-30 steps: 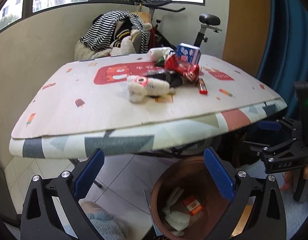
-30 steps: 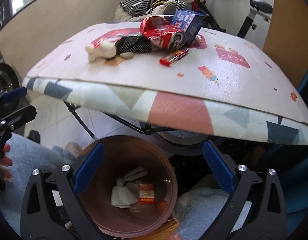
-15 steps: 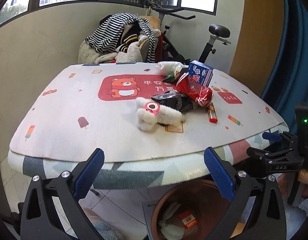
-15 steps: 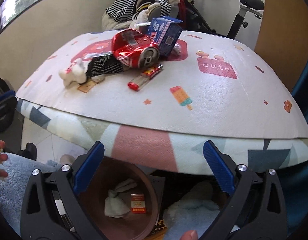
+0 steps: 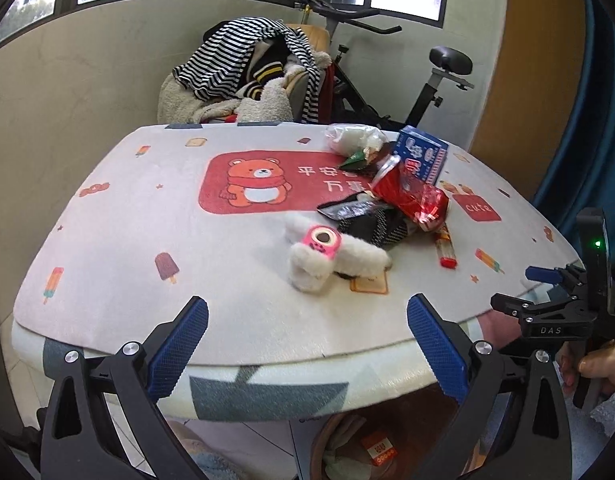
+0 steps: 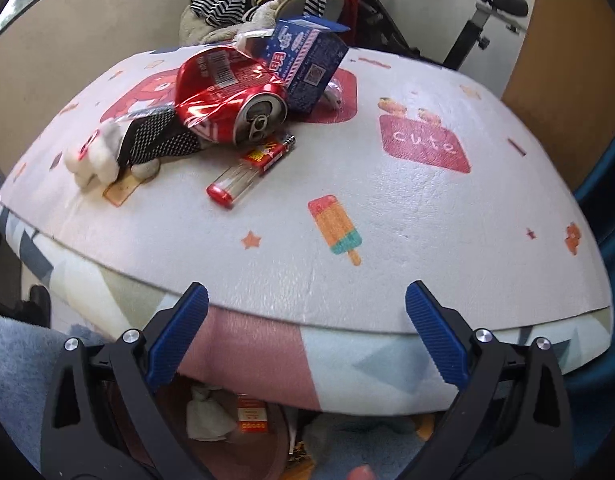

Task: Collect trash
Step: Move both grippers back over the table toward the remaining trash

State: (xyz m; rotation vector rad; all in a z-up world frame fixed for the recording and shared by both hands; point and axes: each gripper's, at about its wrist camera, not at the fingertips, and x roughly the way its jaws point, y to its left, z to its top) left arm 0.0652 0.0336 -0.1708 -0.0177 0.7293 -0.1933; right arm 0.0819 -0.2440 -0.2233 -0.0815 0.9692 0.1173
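Table point(image 6: 427, 208) w/ can point(image 6: 223, 96), carton point(image 6: 307, 64), lighter point(image 6: 247, 168)

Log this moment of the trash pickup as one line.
left hand-held gripper: open, empty | right hand-held gripper: open, empty | crushed red can, lighter on table | bin below edge

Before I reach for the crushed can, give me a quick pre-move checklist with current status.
1. Right gripper open and empty: ok.
2. Left gripper open and empty: ok.
3. Can in view, top side free to approach: ok.
4. Can clear of neighbours: not ok; it touches the blue box and lies over the black wrapper, with the lighter just in front.
5. Bin within reach under the table edge: ok, partly hidden.
6. Room left in the bin: cannot tell.
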